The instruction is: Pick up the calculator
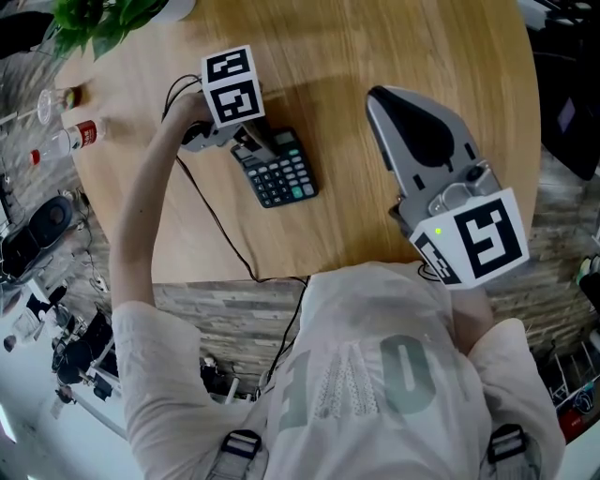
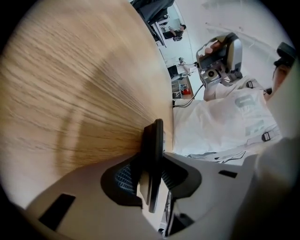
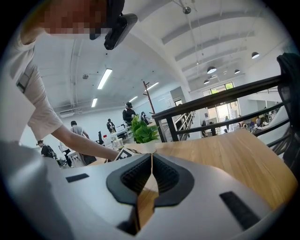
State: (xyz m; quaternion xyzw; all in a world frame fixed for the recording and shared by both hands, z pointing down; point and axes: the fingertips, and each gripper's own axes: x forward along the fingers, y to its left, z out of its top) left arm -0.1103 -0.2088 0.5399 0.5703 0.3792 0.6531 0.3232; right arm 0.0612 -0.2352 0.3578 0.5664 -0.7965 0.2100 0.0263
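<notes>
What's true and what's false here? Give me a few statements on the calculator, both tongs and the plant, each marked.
1. The left tongs have the calculator between their pads. True.
2. The right tongs grip a bottle. False: they are shut on nothing, above the wooden table.
3. The calculator lies with its keys facing up. True.
4. The plant stands next to the right tongs. False: it is at the table's far edge, on the left tongs' side.
</notes>
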